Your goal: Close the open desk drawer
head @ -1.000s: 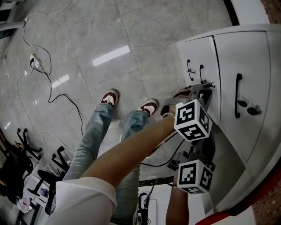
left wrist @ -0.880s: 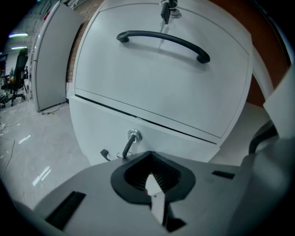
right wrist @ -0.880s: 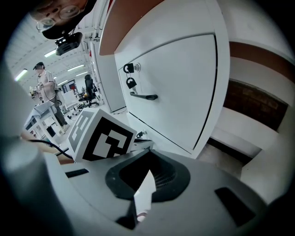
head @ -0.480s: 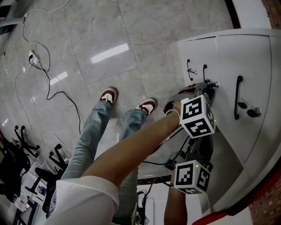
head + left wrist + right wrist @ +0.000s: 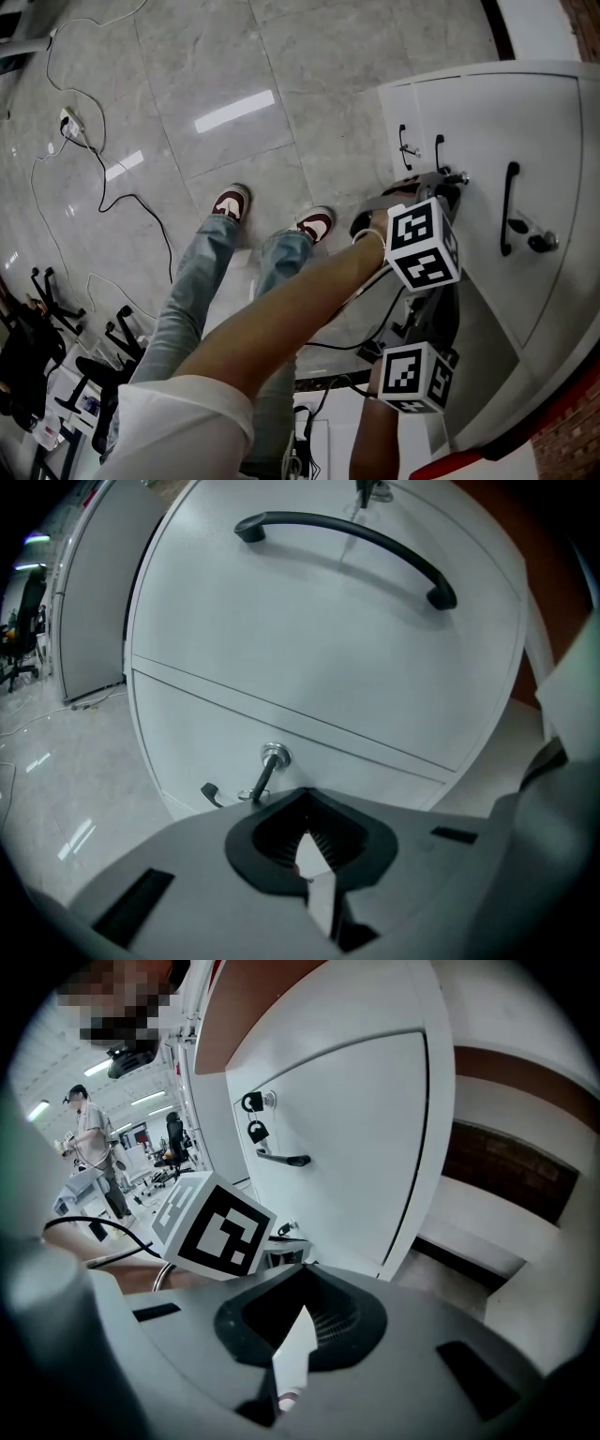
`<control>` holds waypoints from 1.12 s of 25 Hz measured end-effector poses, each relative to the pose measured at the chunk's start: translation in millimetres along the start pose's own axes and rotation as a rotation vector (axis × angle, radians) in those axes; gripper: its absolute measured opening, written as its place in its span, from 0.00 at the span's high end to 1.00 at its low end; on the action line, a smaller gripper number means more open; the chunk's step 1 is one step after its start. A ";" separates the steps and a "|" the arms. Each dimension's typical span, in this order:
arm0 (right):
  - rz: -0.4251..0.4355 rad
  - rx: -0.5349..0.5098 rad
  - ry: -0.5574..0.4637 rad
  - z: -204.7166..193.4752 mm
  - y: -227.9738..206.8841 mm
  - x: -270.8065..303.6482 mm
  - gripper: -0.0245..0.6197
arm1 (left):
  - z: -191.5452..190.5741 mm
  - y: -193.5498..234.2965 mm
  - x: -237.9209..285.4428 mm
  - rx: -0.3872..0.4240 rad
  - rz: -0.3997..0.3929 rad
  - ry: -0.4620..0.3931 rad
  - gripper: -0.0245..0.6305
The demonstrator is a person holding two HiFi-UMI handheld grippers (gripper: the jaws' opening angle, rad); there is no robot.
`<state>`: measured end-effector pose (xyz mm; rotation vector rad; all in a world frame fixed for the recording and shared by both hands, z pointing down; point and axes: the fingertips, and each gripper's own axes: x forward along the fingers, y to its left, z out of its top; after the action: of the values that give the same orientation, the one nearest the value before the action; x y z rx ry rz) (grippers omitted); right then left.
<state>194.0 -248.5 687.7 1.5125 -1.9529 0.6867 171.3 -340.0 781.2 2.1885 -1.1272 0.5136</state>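
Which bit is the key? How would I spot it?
Start at the white drawer unit and its long black handle. Below the seam under it sits a round silver lock; the key is the thin dark stem jutting from it, unlike the curved handles.

Grey glossy tile floor (image 5: 309, 84). White drawer cabinet (image 5: 553, 112) stands on it, straight ahead of the left gripper (image 5: 439, 185) jaws. Two shoes (image 5: 317, 225) planted just behind the jaws. Thin black cable (image 5: 141, 197) loops well behind them, up to a white plug block (image 5: 72, 129). Black chair bases (image 5: 52, 295) farthest back. More loose wire (image 5: 333, 348) on the tiles below the jaws.
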 end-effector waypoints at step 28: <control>-0.054 0.058 -0.066 27.6 53.4 -41.8 0.96 | 15.0 24.8 -124.5 -0.010 0.028 -0.069 0.95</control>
<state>146.9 -227.2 635.9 1.6358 -1.9487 0.6832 81.8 -288.2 705.9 2.1994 -1.1958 0.4467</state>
